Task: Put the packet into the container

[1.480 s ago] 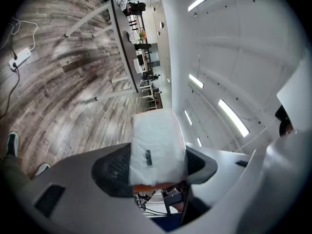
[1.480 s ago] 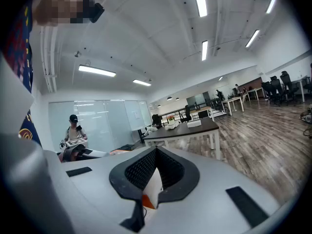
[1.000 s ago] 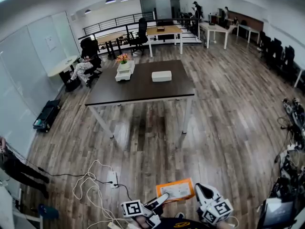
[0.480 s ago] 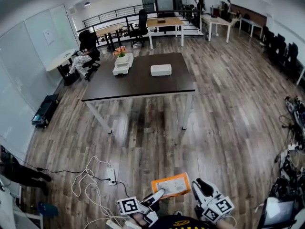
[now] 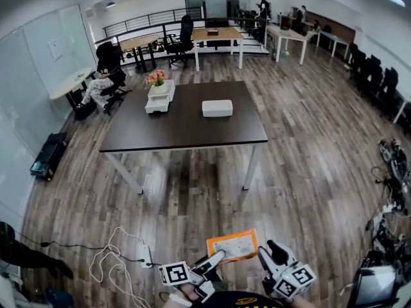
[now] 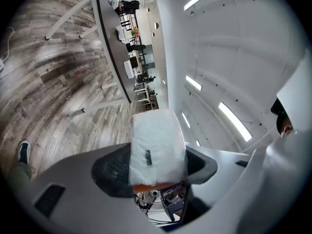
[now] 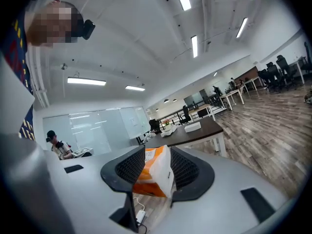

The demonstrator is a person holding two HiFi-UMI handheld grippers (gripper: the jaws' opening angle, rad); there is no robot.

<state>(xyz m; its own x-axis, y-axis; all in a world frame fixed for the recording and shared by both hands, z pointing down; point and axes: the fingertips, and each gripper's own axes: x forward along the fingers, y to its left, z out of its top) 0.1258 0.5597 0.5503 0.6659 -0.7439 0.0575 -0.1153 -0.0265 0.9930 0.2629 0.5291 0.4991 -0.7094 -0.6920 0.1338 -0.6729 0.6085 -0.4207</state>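
Head view shows the orange packet (image 5: 232, 246) lying crosswise low in front, its left end pinched in the left gripper (image 5: 214, 262). The right gripper (image 5: 272, 256) is opening its jaws with the packet's other end loose between them. The white container (image 5: 217, 108) sits well ahead on the dark table (image 5: 186, 133).

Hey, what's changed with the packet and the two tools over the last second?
The right tool, whose jaws were shut a second ago, is opening and letting go of the packet, which is still between its jaws. The view seems to have drawn slightly closer to the table. Unchanged: the left tool keeps its grip on the packet, held low in front of the person.
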